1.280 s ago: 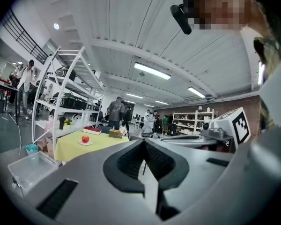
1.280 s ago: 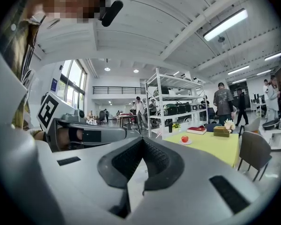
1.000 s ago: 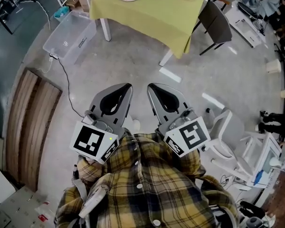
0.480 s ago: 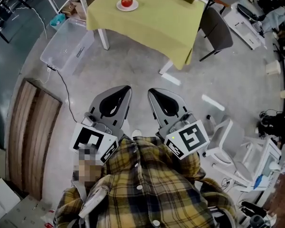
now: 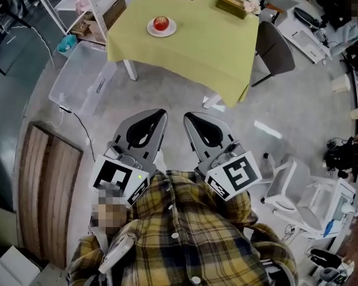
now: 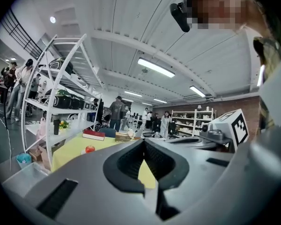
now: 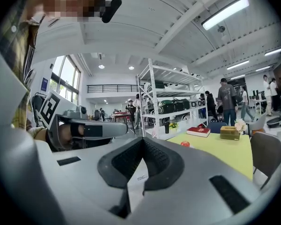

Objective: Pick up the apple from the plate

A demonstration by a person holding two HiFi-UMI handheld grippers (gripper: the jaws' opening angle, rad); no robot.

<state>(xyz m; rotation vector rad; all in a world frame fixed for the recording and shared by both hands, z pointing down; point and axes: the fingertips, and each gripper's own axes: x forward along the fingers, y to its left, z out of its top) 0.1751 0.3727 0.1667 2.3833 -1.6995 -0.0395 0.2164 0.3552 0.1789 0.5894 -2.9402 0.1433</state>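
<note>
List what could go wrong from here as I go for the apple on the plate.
1. The left gripper and right gripper are both shut. Arriving at the round red apple like that could roll it off the small white plate.
2. A clear plastic bin stands on the floor beside the table's left corner, so an approach that drifts left may bump or trip on it.

Glossy apple (image 5: 161, 22) on smooth white plate (image 5: 173, 29), matt yellow-green tablecloth (image 5: 197, 49)
</note>
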